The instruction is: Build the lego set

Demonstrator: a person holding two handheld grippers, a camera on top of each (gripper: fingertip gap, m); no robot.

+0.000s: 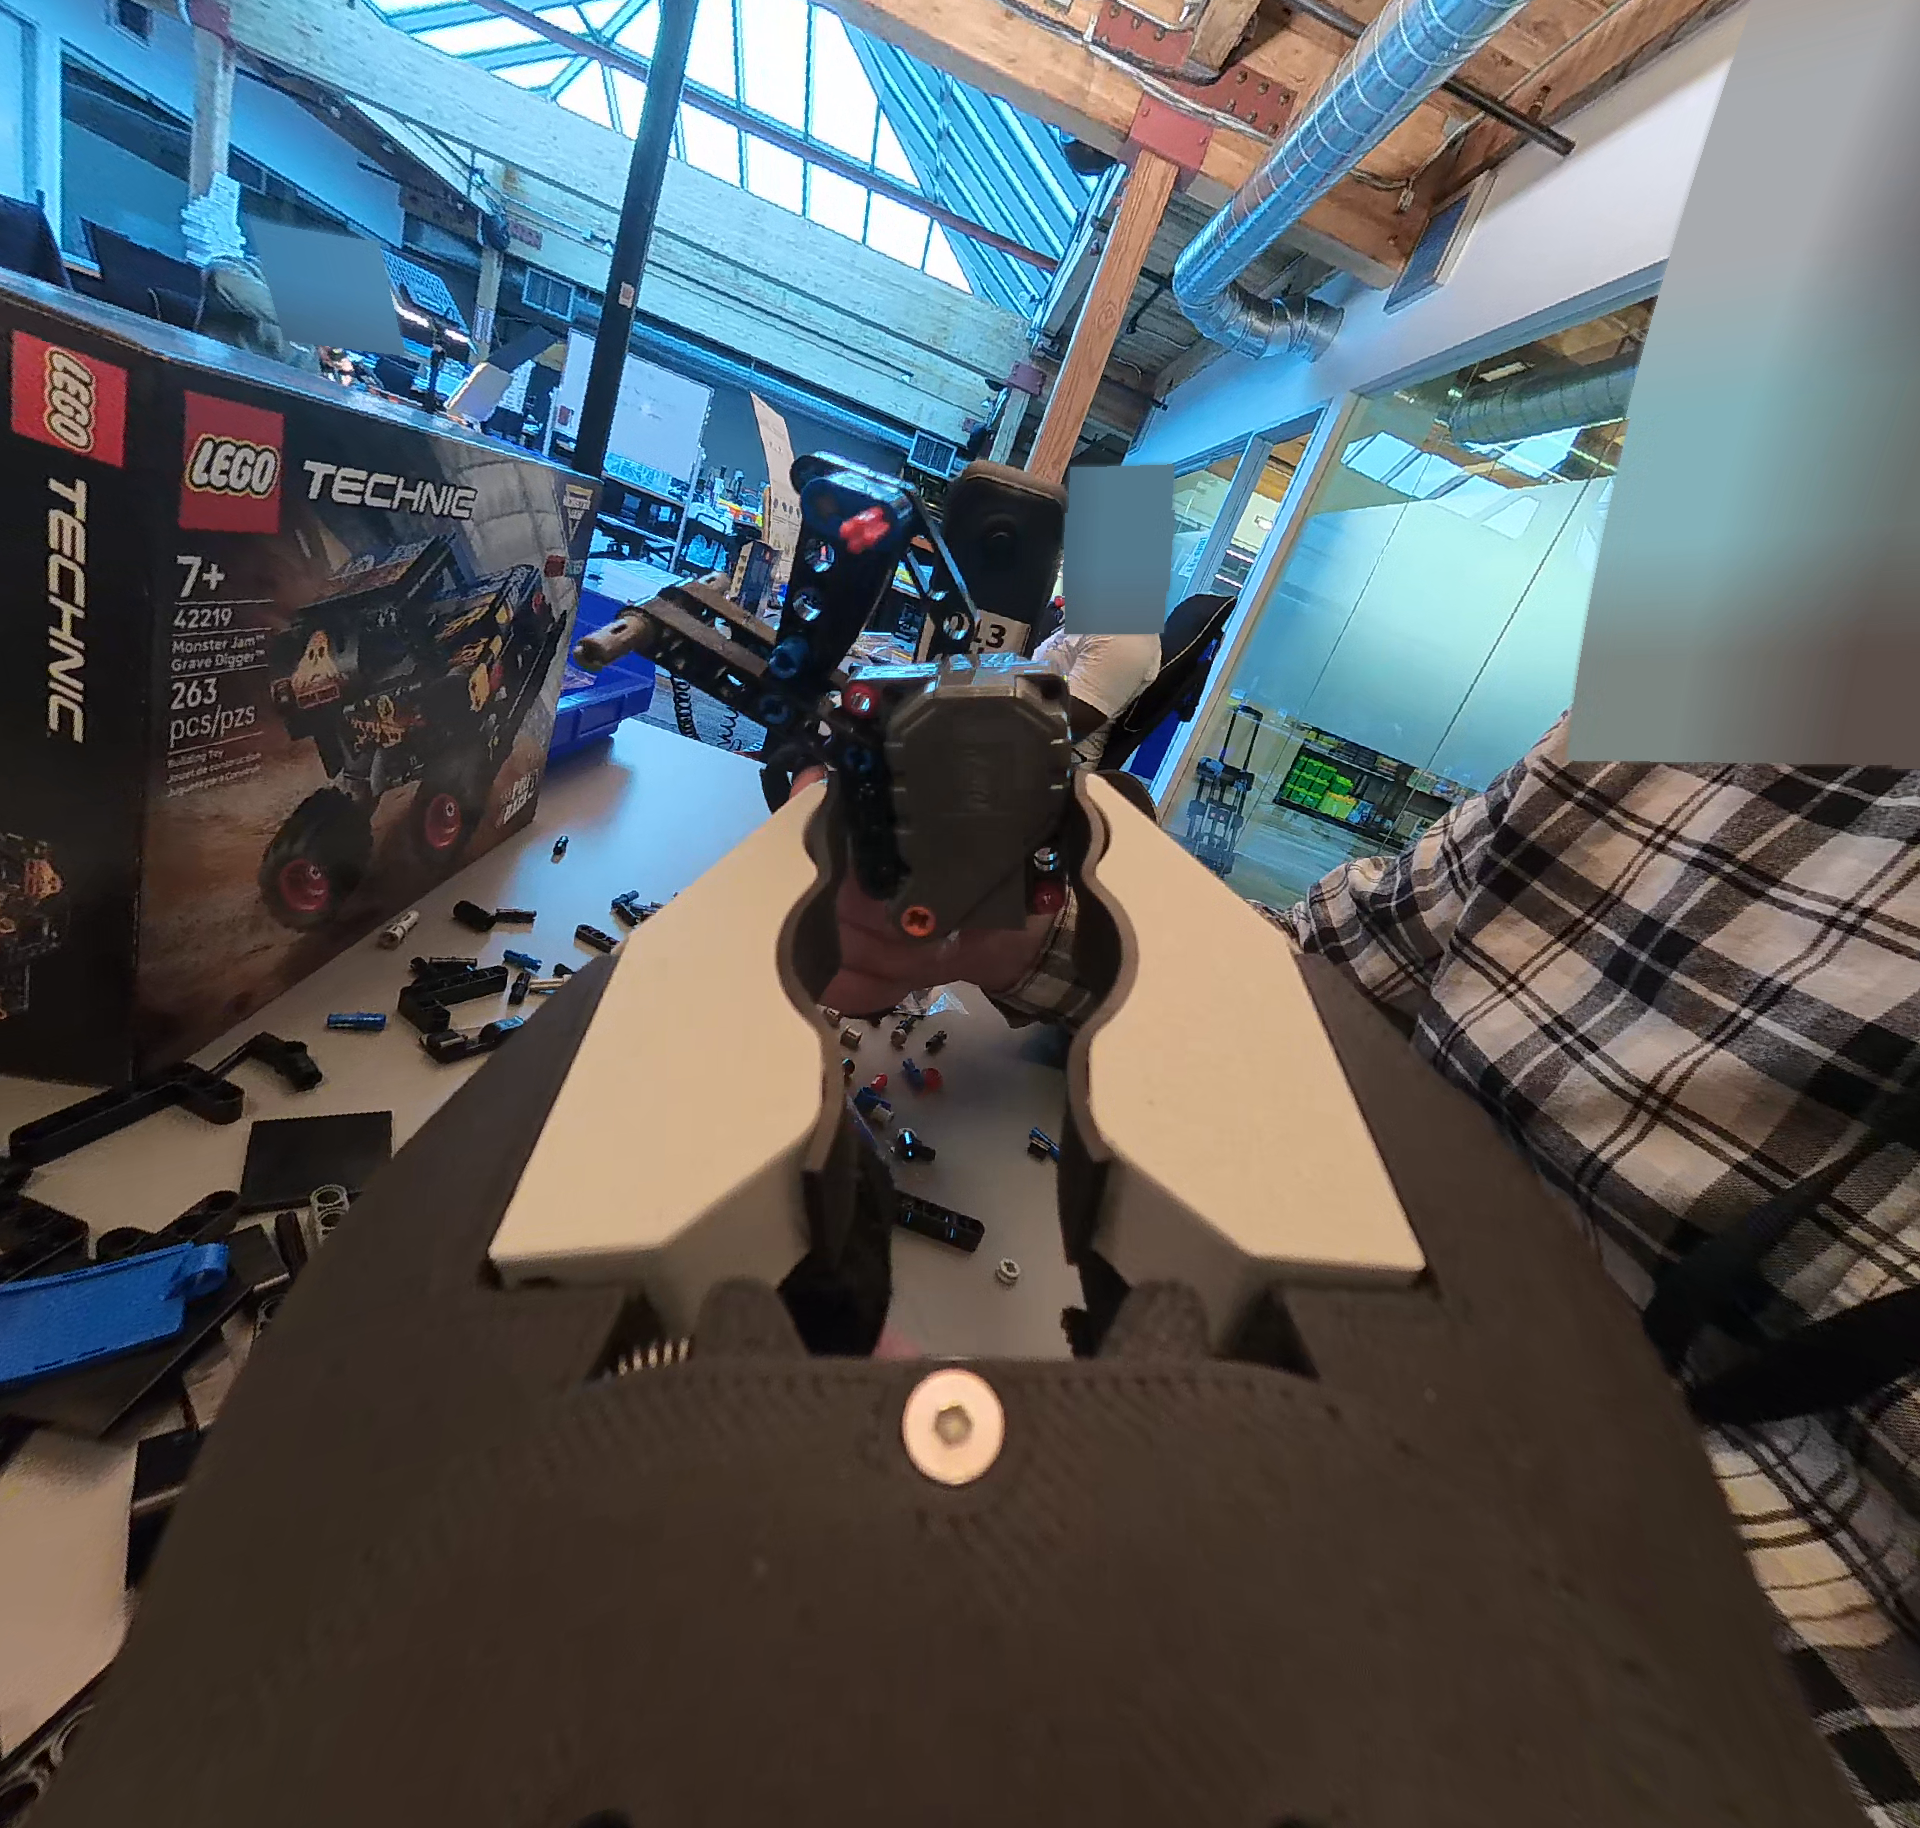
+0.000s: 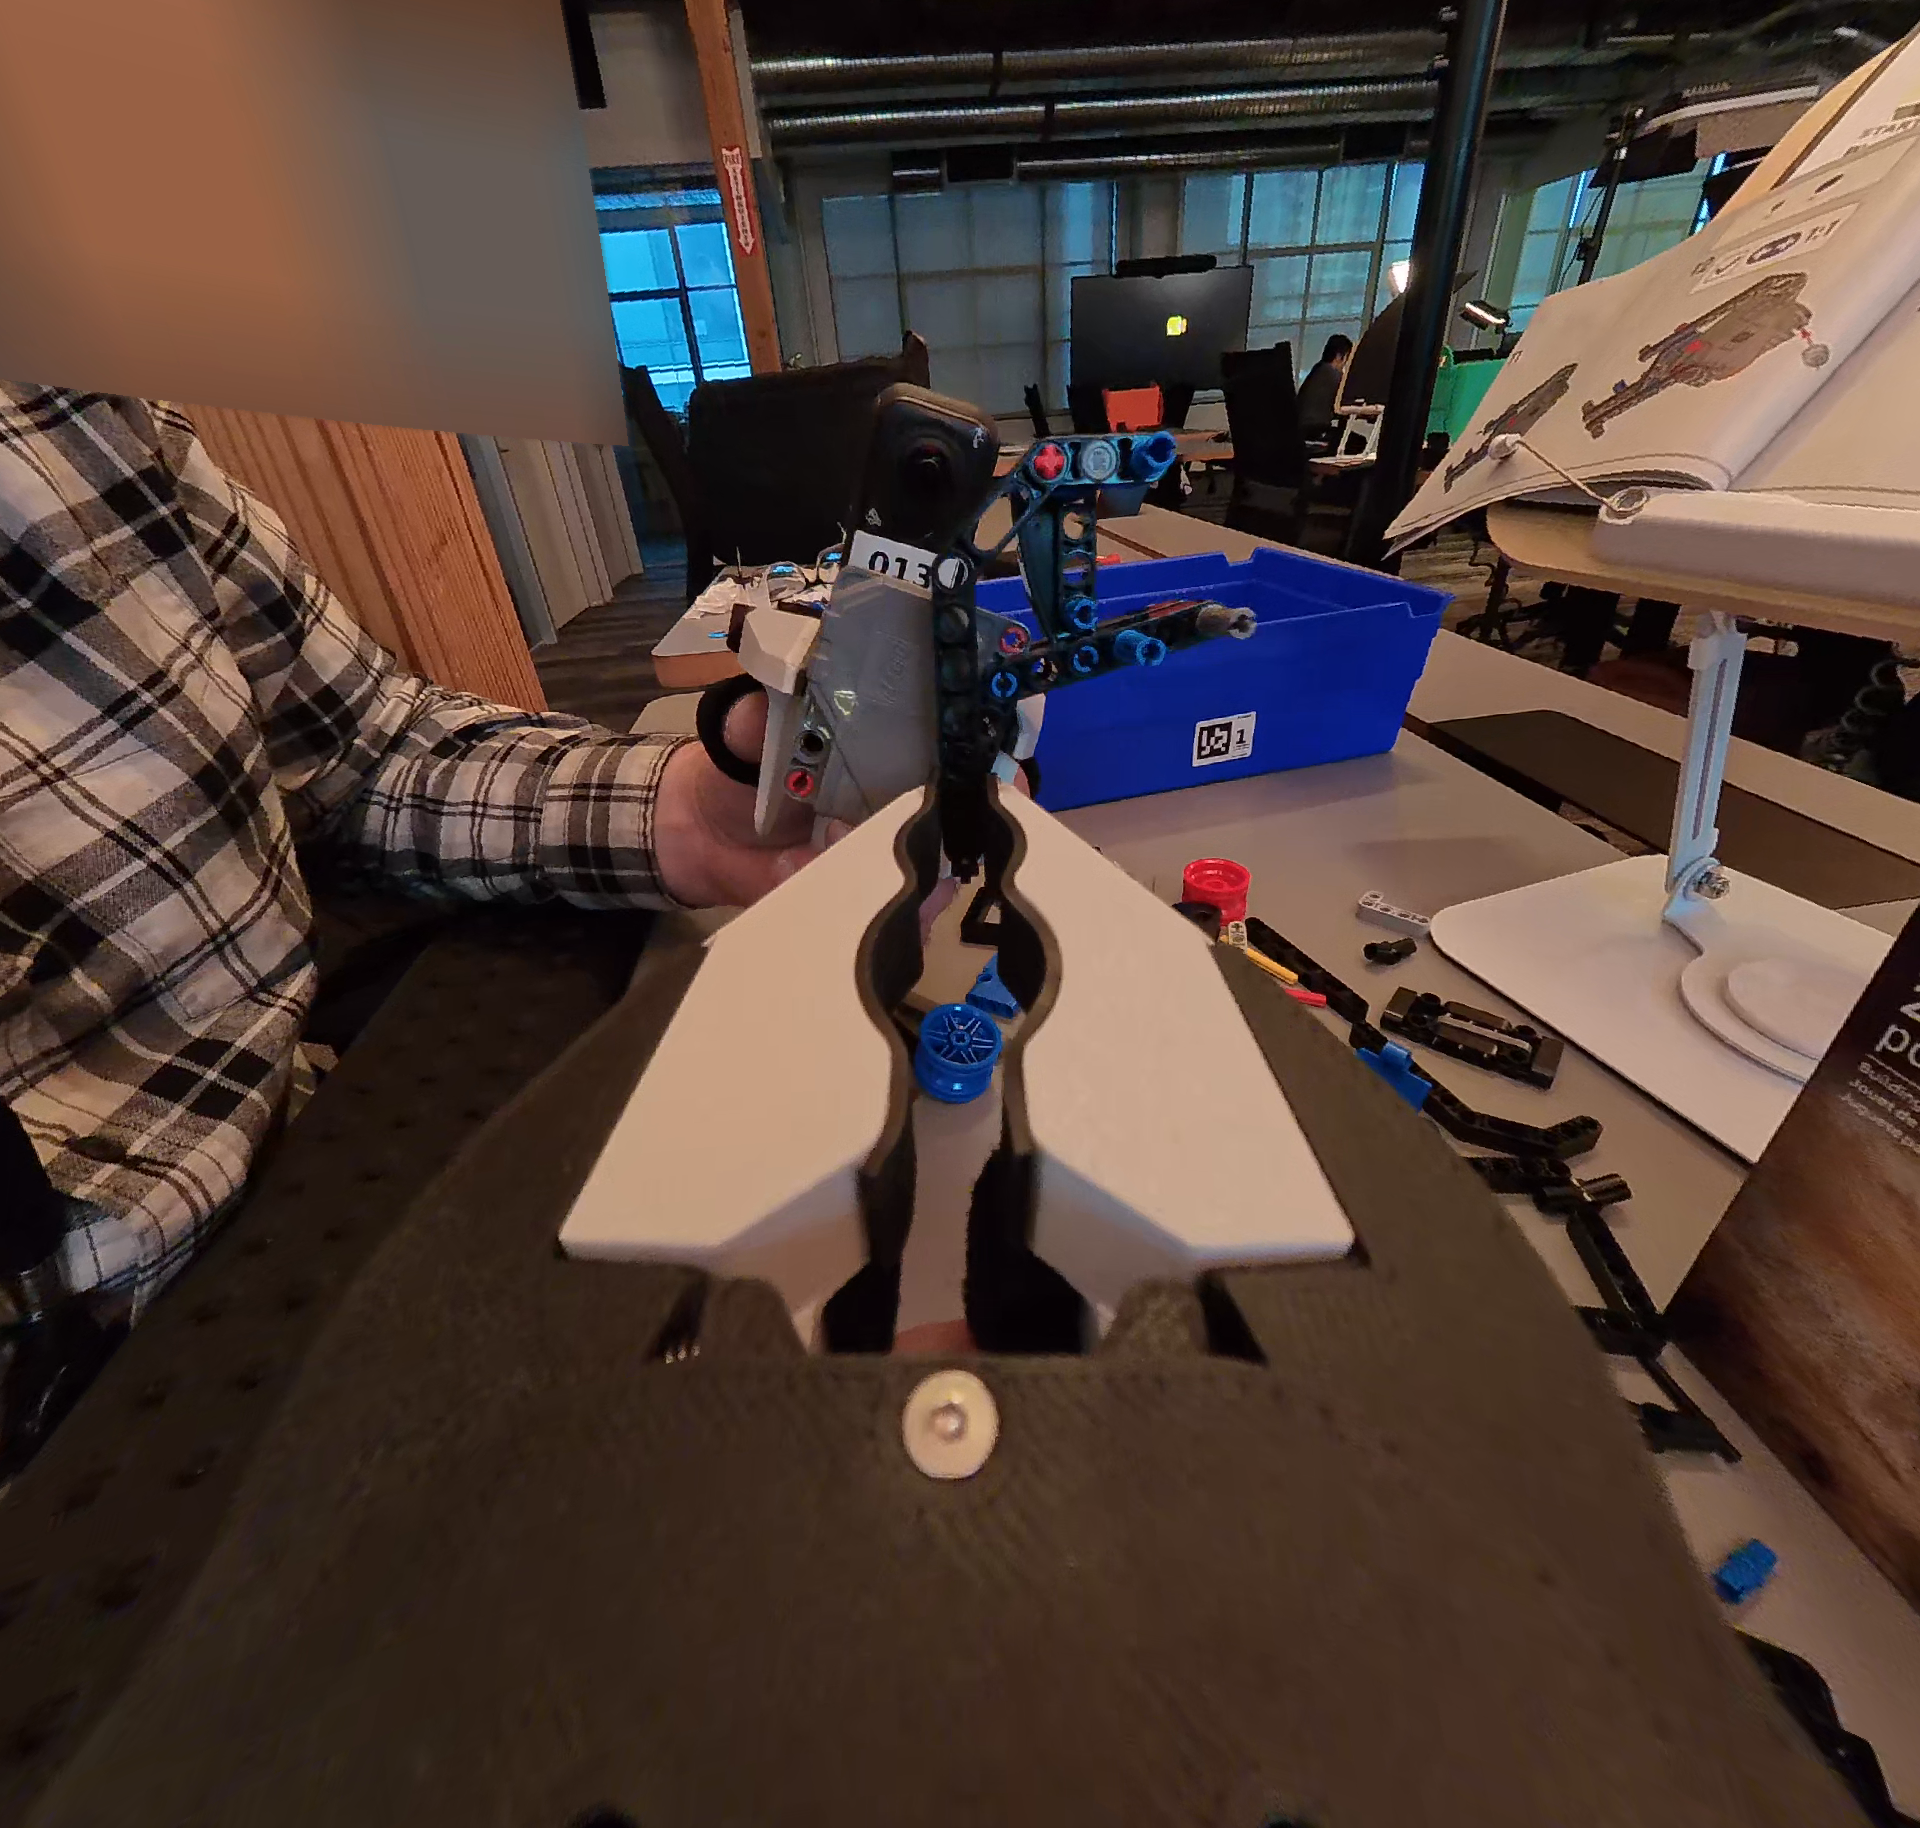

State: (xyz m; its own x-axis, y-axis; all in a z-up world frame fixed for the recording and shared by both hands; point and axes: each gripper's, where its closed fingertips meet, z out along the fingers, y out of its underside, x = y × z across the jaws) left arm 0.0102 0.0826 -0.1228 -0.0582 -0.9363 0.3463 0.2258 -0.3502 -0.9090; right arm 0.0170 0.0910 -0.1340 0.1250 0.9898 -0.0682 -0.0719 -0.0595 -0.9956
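Left wrist view: both claws, left claw [image 1: 951,843] and right claw [image 2: 961,833], clamp the half-built model [image 1: 971,760].

Light grey flat tabletop [image 2: 1455,843]. Resting directly on it: blue plastic bin [image 2: 1226,677], printed cardboard set box [image 1: 291,656], white metal booklet stand [image 2: 1621,947], red wheel hub [image 2: 1216,885], blue wheel hub [image 2: 956,1049], scattered black beams [image 2: 1470,1035].

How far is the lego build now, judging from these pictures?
Early stage. Done: a partial chassis of black beams, blue pins and a grey block is assembled. In hand: the left gripper clamps the grey block, and the right gripper pinches a black beam. Left: many loose pieces, a blue wheel hub and a red hub wait on the table.
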